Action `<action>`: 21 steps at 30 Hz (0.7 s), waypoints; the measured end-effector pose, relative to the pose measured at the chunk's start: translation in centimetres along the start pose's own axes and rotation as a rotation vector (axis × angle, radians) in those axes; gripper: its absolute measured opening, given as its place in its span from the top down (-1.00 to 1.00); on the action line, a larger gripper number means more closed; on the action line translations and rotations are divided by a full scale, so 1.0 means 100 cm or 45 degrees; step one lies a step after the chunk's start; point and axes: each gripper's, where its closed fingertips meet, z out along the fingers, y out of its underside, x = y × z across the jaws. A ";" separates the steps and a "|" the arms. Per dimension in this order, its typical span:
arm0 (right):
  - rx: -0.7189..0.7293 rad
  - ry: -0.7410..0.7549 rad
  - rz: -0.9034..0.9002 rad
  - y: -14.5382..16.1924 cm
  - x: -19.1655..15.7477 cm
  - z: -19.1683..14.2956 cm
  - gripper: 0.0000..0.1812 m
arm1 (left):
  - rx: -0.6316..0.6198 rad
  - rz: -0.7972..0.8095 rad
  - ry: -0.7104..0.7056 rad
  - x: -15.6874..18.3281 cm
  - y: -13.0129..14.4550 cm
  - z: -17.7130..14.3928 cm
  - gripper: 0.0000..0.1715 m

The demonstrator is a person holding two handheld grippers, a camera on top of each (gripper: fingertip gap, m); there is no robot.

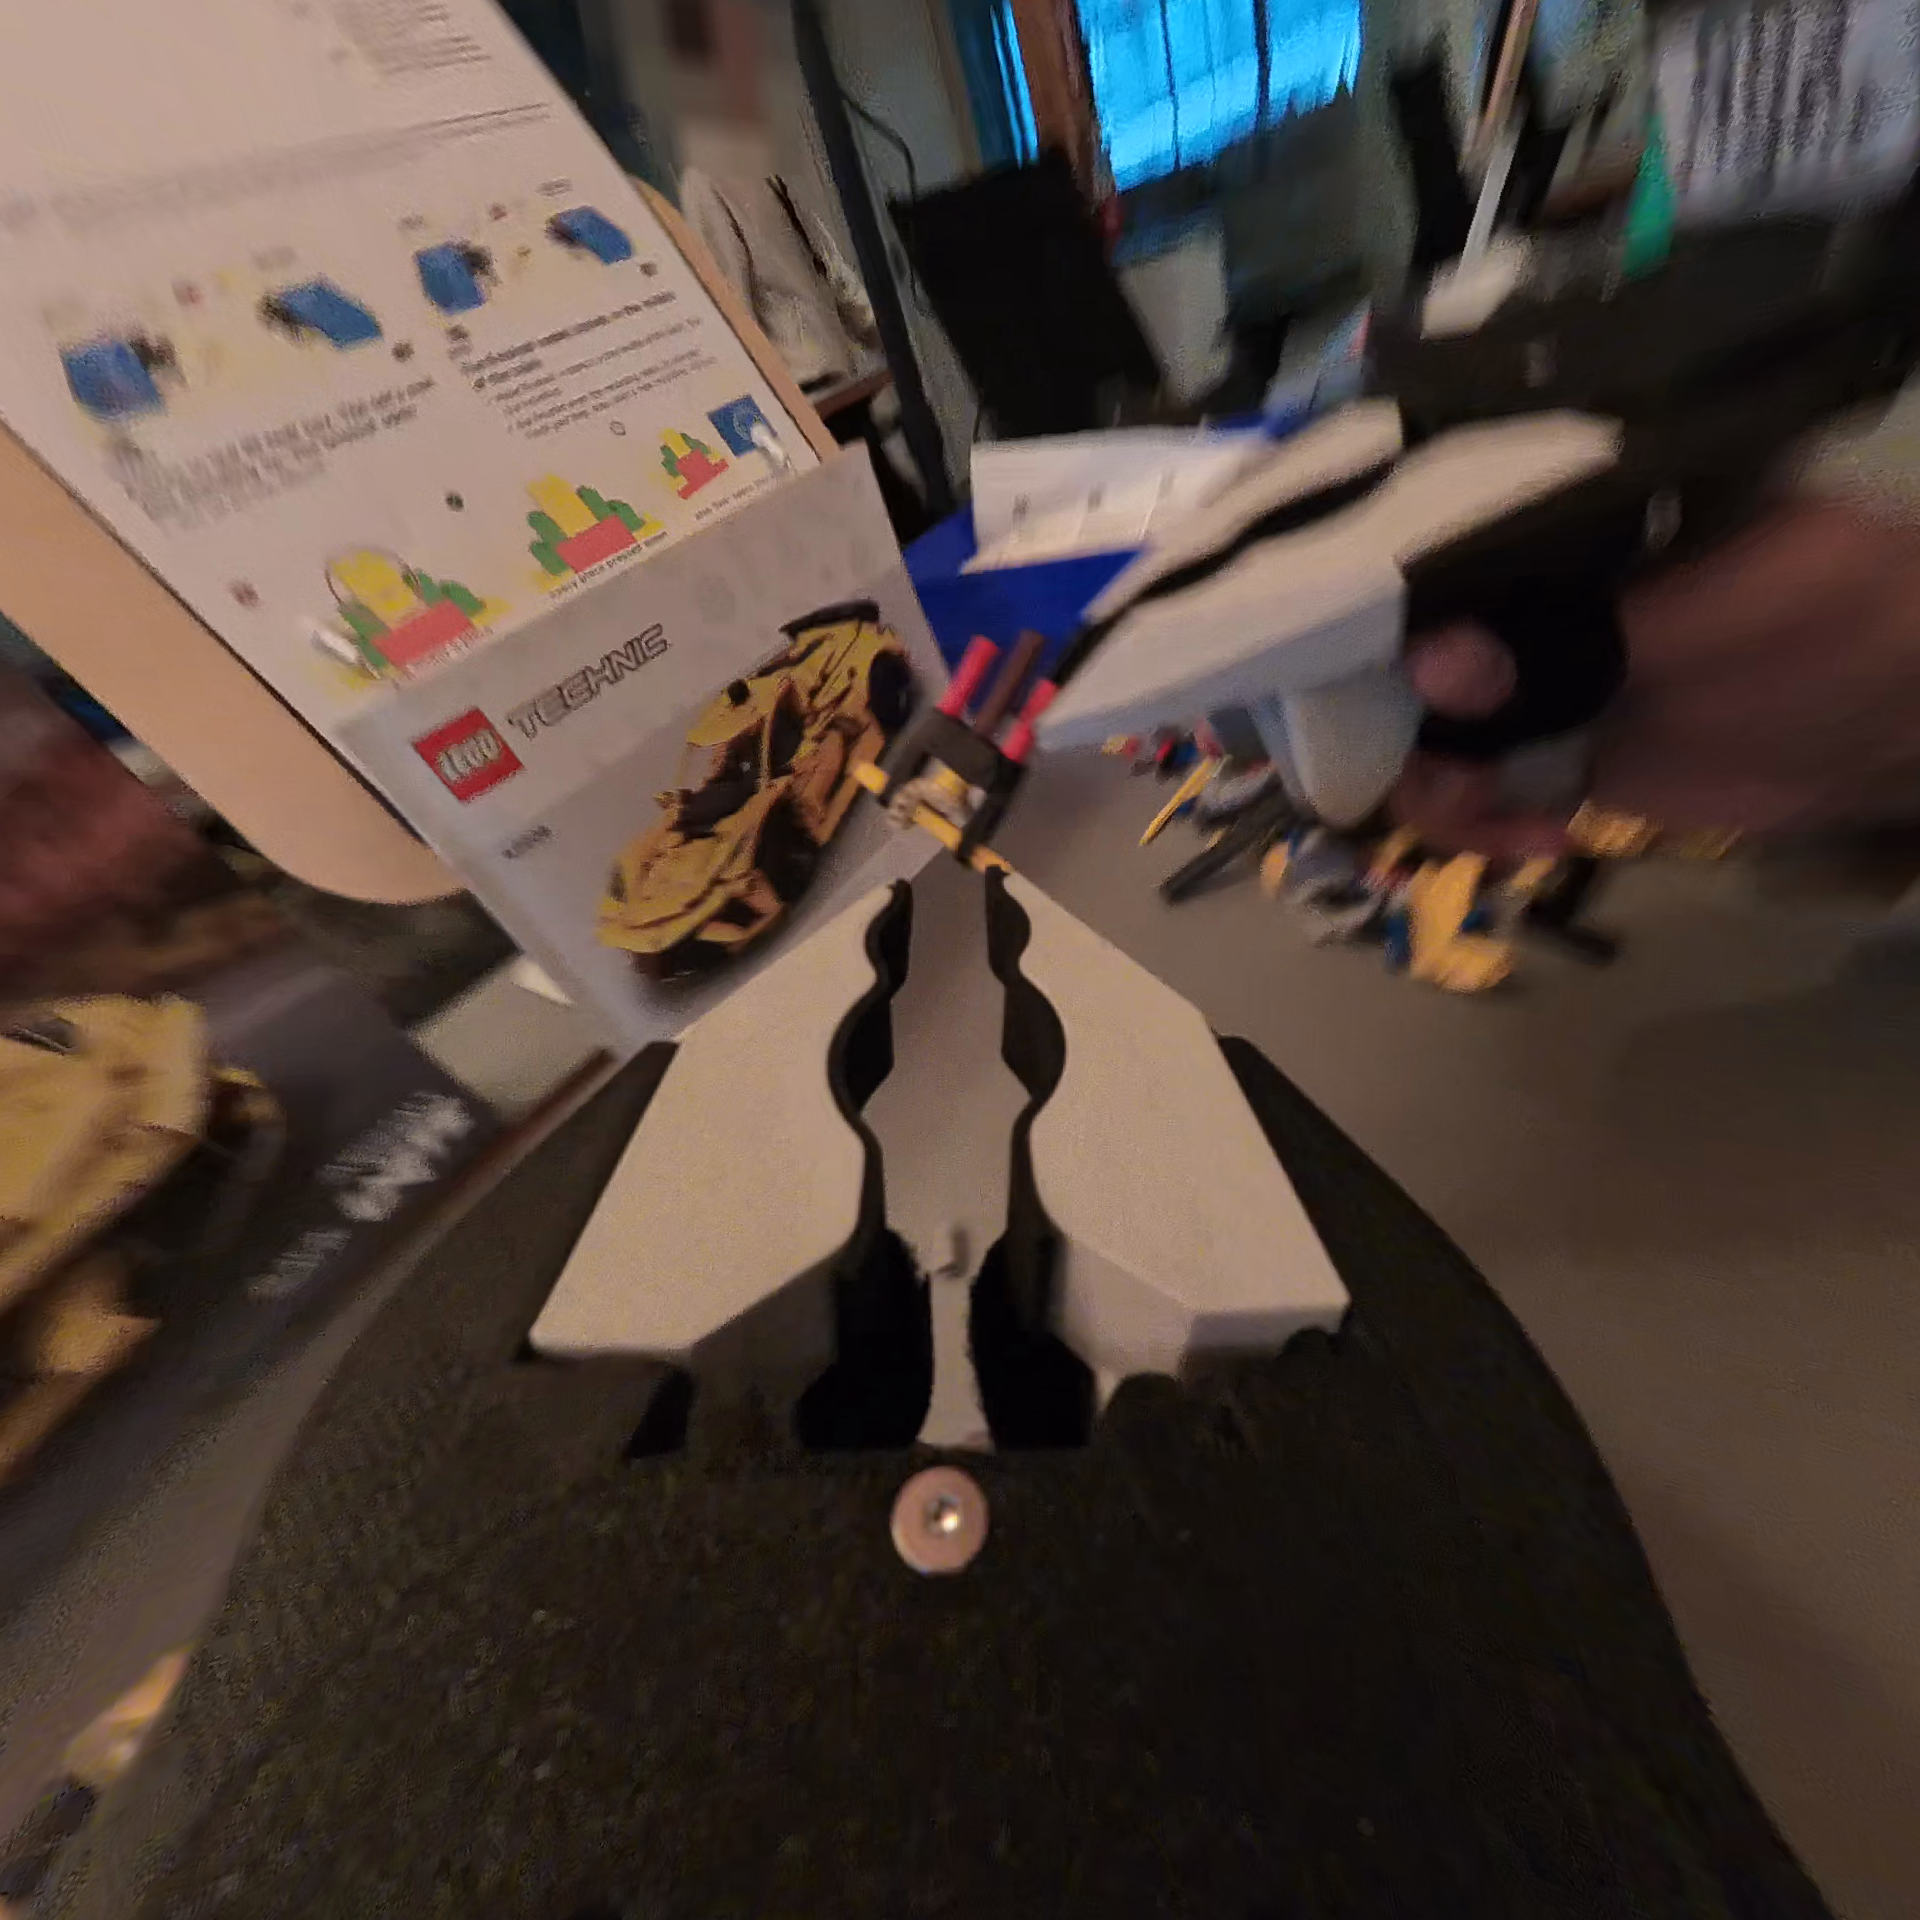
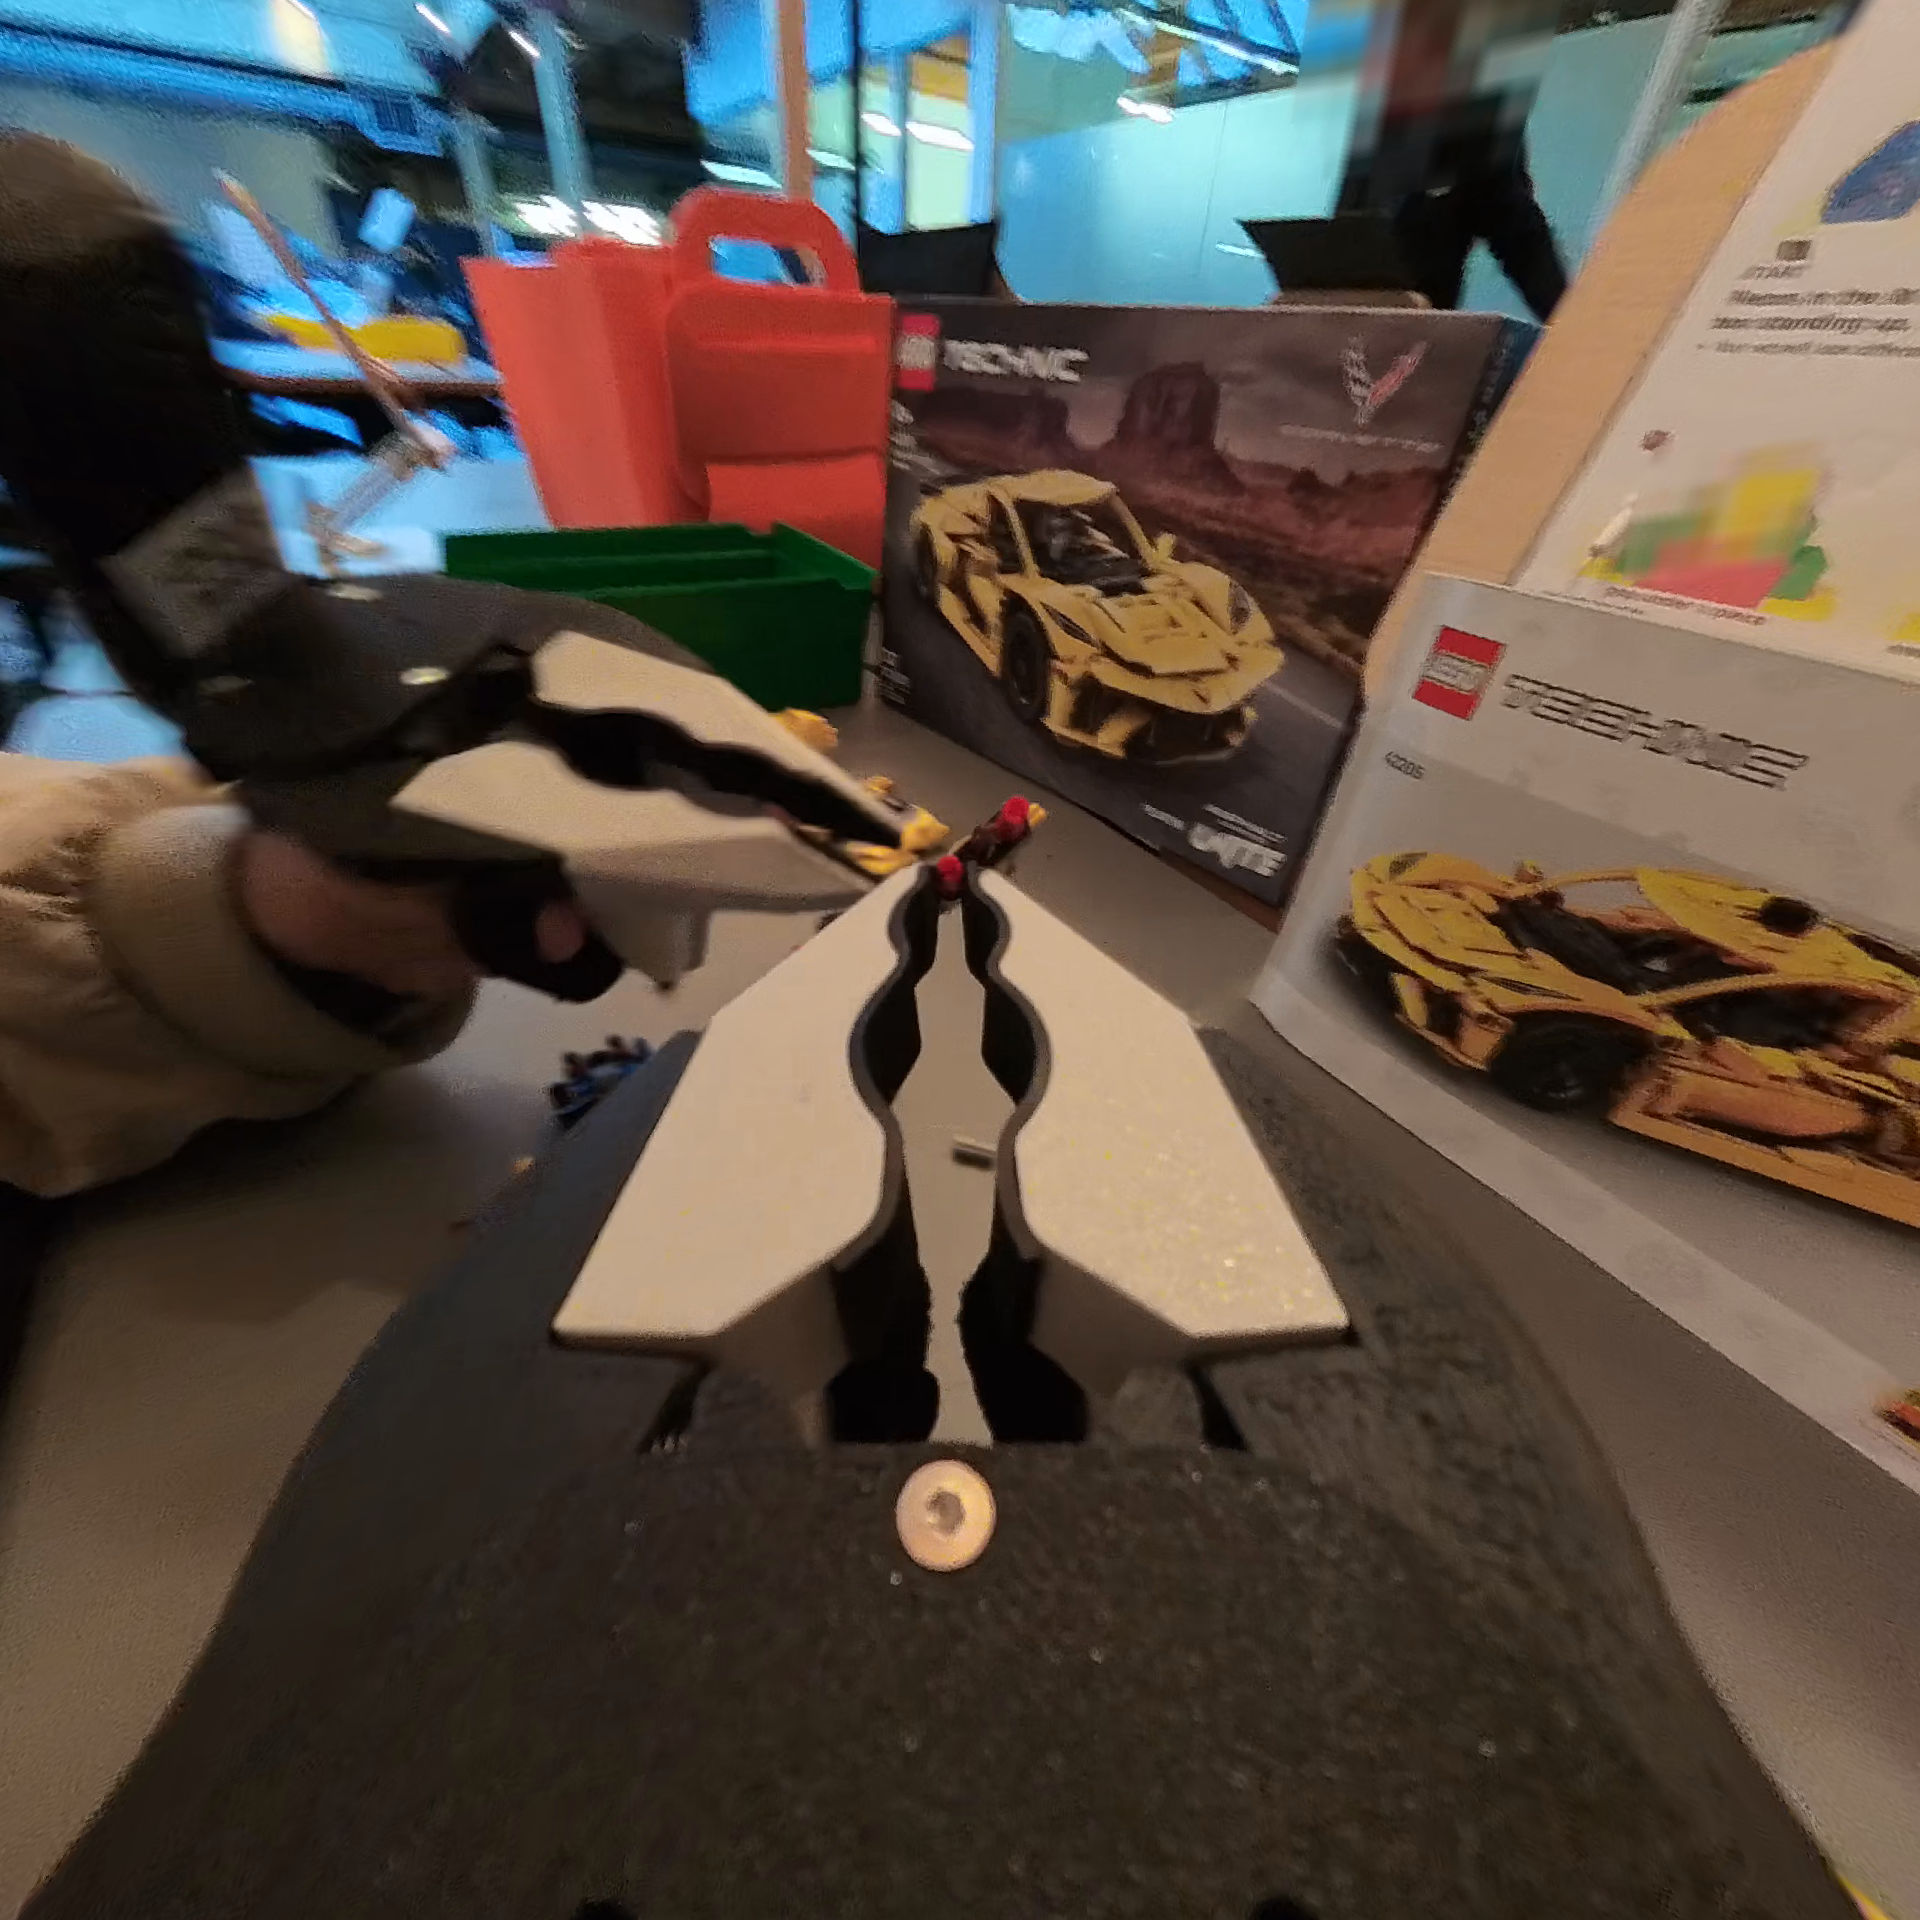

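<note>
With both grippers meeting tip to tip above the grey table (image 1: 1558, 1195), the left gripper (image 1: 948, 878) has its jaws pinched on the yellow end of a small brick assembly (image 1: 951, 764), a black and yellow block with red pins sticking out. The right gripper (image 2: 948, 881) comes at it from the other side, jaws nipped on one of those red pins (image 2: 950, 873), so both are clamped on the same little piece.

Just behind it stands an instruction booklet (image 2: 1621, 831) with a yellow car on the cover, leaning on a board with a printed sheet (image 1: 343, 343). Loose yellow and blue parts (image 1: 1434, 914) lie scattered on the table past the right gripper. Further back: the set's box (image 2: 1164, 582), a green bin (image 2: 727, 603) and an orange bag (image 2: 707, 384).
</note>
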 end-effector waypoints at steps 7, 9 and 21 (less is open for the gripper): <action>0.285 -0.420 0.431 -0.028 -0.022 -0.013 0.98 | 0.341 -1.220 0.757 0.004 -0.037 -0.019 0.63; 0.292 -0.478 0.425 -0.028 -0.029 -0.013 0.98 | 0.397 -1.349 0.831 0.001 -0.039 -0.022 0.72; 0.041 -0.295 0.119 -0.001 -0.023 -0.004 0.81 | 0.156 -1.248 0.763 0.009 -0.015 -0.014 0.86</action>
